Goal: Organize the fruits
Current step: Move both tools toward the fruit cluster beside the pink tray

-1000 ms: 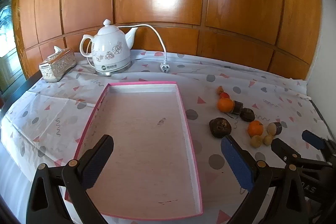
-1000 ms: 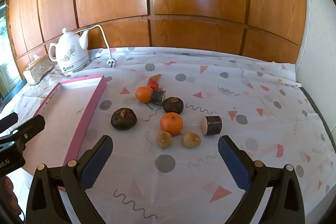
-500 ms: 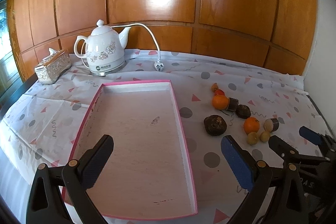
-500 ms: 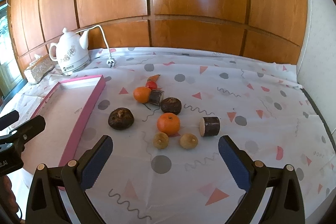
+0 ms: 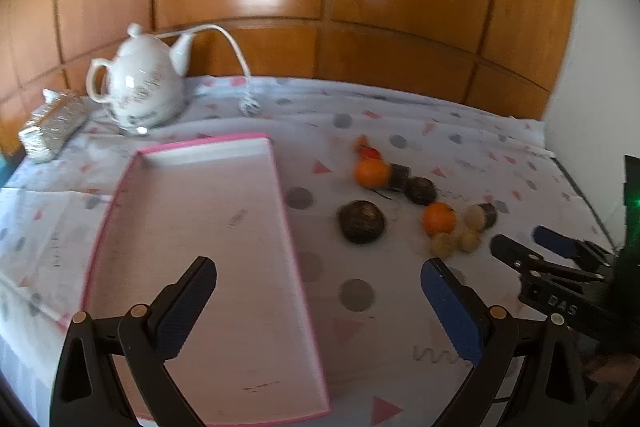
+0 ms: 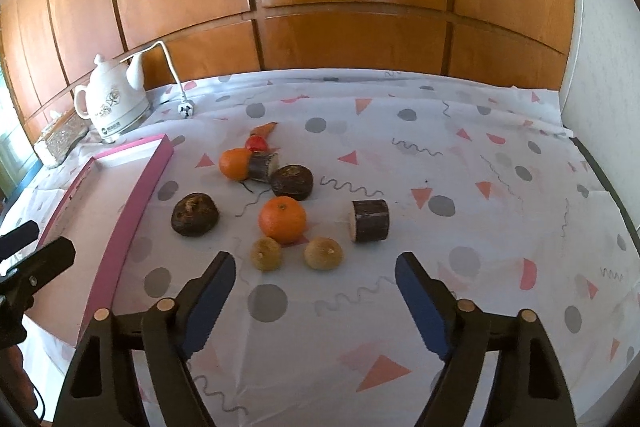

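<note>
While nothing is yet in our grasp, we read the table from left to right: the white kettle at the far left by the wall, then the pink-rimmed tray lying flat and holding no fruit. Our left gripper hangs over the tray's near half with its jaws wide and nothing between them. Further right the fruits sit bunched on the patterned tablecloth: a dark round fruit just beside the tray, an orange with two small tan fruits in front of it, and a dark cut log piece to its right. Our right gripper points down at the tan pair; its jaws have just been closing somewhat, yet stand apart with nothing between them. We judge the risk to be crowding: the tan fruits touch or nearly touch the orange, so a finger coming down could knock a round neighbour rolling, or pinch two at once.
</note>
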The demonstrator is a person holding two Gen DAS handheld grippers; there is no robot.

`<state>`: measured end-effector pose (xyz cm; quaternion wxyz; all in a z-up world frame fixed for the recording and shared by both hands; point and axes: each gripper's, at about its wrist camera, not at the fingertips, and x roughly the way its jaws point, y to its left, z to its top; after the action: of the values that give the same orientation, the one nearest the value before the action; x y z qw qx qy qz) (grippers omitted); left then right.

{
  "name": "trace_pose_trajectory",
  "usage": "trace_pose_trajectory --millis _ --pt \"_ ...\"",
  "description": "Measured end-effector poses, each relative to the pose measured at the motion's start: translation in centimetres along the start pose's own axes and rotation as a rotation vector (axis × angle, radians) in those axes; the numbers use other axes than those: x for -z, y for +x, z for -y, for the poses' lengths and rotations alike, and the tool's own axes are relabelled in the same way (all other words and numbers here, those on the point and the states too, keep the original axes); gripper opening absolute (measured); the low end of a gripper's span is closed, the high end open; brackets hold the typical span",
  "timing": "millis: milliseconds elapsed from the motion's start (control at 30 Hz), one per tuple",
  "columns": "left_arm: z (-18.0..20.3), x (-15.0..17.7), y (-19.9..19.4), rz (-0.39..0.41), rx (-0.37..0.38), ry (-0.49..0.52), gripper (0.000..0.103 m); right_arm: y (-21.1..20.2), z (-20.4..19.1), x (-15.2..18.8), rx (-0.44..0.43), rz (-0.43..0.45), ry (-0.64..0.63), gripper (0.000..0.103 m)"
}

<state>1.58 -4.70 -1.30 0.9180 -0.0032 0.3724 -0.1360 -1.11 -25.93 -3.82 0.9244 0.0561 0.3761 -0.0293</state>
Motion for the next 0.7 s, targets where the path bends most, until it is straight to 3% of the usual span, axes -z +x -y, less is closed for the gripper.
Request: trace_pose_trajectory --millis 200,233,300,533,700 --pt "1.1 -0.9 1.7 -0.056 0.035 0.039 0.102 1.0 1.6 0.1 -0.003 -0.030 0.037 0.067" --pt "1.2 -1.0 2.0 -0.071 0.051 0.047 0.099 1.2 1.8 0.1 -0.002 -0.035 0.041 0.063" --pt "1.3 -1.2 2.8 -0.102 0.074 0.064 0.083 1.5 2.3 0.1 0.001 -0.043 0.046 0.058" --pt "1.2 -1.3 4.3 -0.146 0.125 0.072 0.077 2.6 3.4 0.7 -0.058 -0.084 0.077 0.052" --pt "1.8 -2.3 6.1 -0.180 0.131 0.071 0.064 3.1 2.8 1.1 -0.070 -0.096 0.042 0.050"
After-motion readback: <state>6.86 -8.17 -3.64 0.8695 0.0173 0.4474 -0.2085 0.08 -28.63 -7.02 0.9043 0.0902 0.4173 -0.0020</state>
